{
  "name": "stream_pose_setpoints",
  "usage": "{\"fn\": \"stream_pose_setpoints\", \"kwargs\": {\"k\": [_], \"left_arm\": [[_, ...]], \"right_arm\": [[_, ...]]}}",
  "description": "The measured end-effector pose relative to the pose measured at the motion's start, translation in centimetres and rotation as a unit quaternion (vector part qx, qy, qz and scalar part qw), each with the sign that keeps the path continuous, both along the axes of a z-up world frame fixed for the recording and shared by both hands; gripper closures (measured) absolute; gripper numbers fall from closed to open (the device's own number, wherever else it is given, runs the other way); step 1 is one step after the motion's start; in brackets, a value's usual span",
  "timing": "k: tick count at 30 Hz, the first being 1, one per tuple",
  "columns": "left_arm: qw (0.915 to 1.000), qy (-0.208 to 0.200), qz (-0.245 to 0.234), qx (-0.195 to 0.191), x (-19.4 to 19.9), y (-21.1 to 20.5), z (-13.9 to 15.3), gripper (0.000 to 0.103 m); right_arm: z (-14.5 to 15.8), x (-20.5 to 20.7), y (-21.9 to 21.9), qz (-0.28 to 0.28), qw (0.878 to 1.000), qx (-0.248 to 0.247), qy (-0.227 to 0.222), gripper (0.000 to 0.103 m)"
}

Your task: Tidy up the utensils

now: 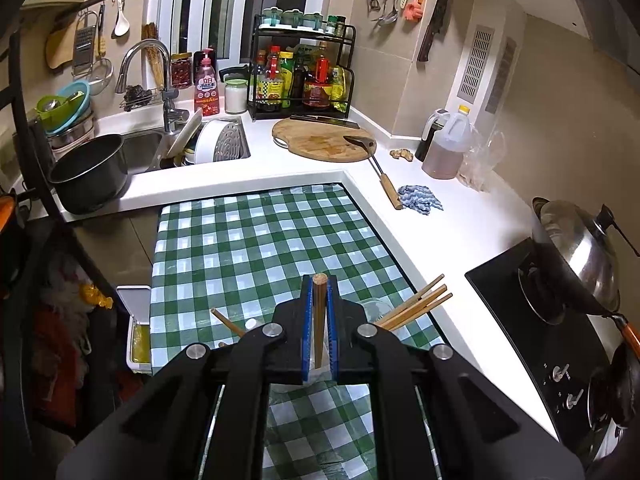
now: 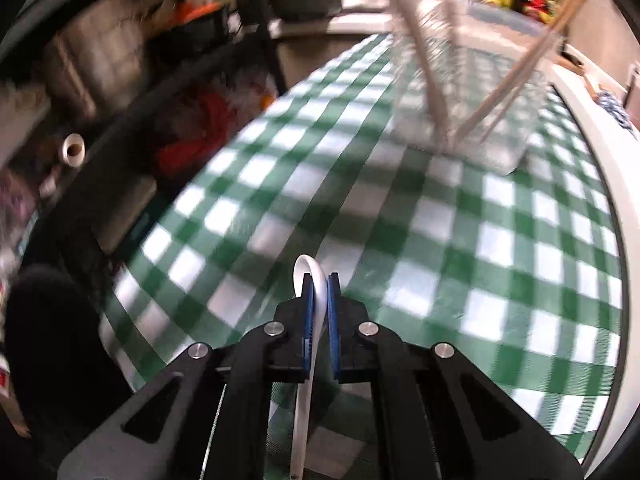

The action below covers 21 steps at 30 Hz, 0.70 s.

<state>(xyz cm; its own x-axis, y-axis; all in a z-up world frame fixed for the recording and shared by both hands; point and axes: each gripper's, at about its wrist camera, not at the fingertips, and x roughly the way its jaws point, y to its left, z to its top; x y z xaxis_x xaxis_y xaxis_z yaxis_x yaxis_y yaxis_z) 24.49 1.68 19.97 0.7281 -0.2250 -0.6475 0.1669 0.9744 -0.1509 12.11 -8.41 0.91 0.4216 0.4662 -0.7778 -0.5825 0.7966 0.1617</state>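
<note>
My left gripper (image 1: 319, 292) clamps a brown wooden chopstick (image 1: 319, 320) upright; the clear glass holder (image 1: 378, 308) sits just right. My right gripper (image 2: 319, 292) pinches a white spoon handle (image 2: 316, 280).

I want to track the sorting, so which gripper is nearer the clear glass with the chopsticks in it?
Left. The left gripper, holding a chopstick, sits right at the glass. The right gripper, holding a white spoon, is well back across the tablecloth.

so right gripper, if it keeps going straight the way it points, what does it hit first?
Probably the checked tablecloth: the right gripper, shut on a white utensil, points down at it. The glass container sits farther ahead; blur makes depth unclear.
</note>
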Motion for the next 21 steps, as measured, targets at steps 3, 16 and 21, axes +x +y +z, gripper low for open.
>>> {"fn": "stream_pose_setpoints", "kwargs": {"k": [3, 16, 21], "left_arm": [[1.0000, 0.000, -0.001, 0.001, 0.0, 0.0, 0.0, 0.096], [1.0000, -0.003, 0.001, 0.004, 1.0, 0.6, 1.3, 0.096], [1.0000, -0.003, 0.002, 0.009, 1.6, 0.5, 1.3, 0.096]], "right_arm": [[3.0, 1.1, -1.7, -0.022, 0.999, 0.029, -0.017, 0.096], [21.6, 11.0, -7.0, -0.178, 0.953, 0.135, -0.206, 0.097], [22.9, 13.9, -5.7, -0.198, 0.938, 0.108, -0.263, 0.097]]}}
